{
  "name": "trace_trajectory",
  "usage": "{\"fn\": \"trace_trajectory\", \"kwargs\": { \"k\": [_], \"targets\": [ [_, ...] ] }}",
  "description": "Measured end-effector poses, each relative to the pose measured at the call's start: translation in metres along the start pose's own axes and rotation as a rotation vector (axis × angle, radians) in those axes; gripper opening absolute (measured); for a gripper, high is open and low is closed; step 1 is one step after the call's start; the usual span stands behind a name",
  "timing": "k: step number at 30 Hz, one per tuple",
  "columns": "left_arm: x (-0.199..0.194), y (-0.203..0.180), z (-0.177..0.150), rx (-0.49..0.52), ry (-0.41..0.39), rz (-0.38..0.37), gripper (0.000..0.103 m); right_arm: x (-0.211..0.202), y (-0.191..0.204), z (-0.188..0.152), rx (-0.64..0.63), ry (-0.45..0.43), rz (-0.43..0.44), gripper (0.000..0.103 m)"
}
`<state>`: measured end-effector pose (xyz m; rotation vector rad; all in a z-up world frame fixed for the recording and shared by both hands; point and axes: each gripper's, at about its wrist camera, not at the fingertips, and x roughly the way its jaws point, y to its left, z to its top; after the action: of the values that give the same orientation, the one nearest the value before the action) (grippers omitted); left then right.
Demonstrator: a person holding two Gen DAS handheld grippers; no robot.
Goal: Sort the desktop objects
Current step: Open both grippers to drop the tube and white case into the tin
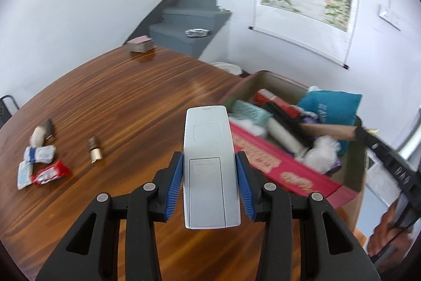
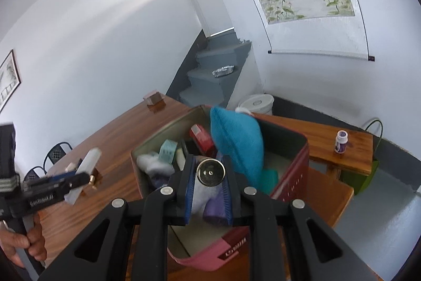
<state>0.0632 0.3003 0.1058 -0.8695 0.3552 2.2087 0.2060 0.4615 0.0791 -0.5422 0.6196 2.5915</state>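
My left gripper [image 1: 209,157] is shut on a pale grey remote control [image 1: 210,175], which lies back side up between the blue pads [image 1: 175,186], above the wooden table [image 1: 118,107]. To its right stands an open red box [image 1: 289,175] holding several items. My right gripper [image 2: 210,165] is shut on a brown cylinder with a metal end [image 2: 210,172] and hangs over the red box [image 2: 289,175]. In the left wrist view the right gripper [image 1: 368,134] holds that cylinder [image 1: 329,132] over the box's far side. The right wrist view shows the left gripper [image 2: 79,178] with the remote [image 2: 86,165].
Wrapped white packets [image 1: 39,154], a red packet [image 1: 50,173] and a gold tube [image 1: 94,152] lie on the table's left. A card deck [image 1: 140,42] sits at the far edge. A pill bottle [image 2: 341,141] stands on a side bench, a white bucket [image 2: 256,103] behind the box.
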Motion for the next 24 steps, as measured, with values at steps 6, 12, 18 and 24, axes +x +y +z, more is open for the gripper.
{"fn": "trace_trajectory", "kwargs": {
  "k": [6, 12, 18, 24],
  "targets": [
    [0.007, -0.03, 0.014, 0.03, -0.004, -0.073, 0.043, 0.015, -0.002, 0.002, -0.021, 0.062, -0.014, 0.021],
    [0.023, -0.045, 0.019, 0.039, 0.021, -0.095, 0.043, 0.01, -0.006, 0.004, -0.029, 0.059, -0.029, 0.041],
    [0.042, -0.058, 0.025, 0.045, 0.046, -0.121, 0.043, -0.011, 0.0, 0.005, -0.074, -0.04, -0.053, 0.085],
    [0.055, -0.063, 0.031, 0.014, 0.061, -0.158, 0.048, -0.017, -0.001, 0.001, -0.076, -0.056, -0.069, 0.085]
  ]
}}
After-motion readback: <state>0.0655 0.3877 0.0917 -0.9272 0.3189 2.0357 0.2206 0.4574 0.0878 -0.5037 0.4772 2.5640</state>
